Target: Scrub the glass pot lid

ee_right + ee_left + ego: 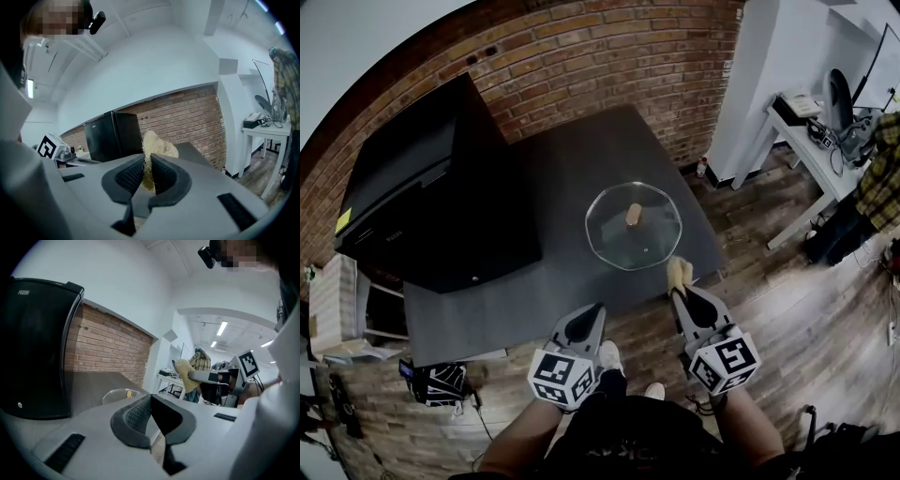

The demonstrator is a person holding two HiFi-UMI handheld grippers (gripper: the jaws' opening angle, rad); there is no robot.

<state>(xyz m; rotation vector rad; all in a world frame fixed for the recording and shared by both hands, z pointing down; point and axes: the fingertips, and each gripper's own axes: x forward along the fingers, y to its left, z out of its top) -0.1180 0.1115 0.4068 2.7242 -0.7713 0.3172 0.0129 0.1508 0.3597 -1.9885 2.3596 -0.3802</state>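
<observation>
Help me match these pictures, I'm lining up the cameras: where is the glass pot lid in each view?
Head view: glass pot lid at the centre.
Left gripper view: glass pot lid low, left of centre.
Right gripper view: not in it.
Shared landmark: the black cabinet.

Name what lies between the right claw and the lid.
Only the scrubber that the right claw grips; past it, bare table reaches the lid. The head view shows this.

Left gripper (591, 317): held low, pointed forward, jaws closed together, nothing between them. Right gripper (682, 298): held alongside, reached slightly further forward, jaws clamped on yellow scrubber (156, 146). Forearms (517, 439): kept close to body.
</observation>
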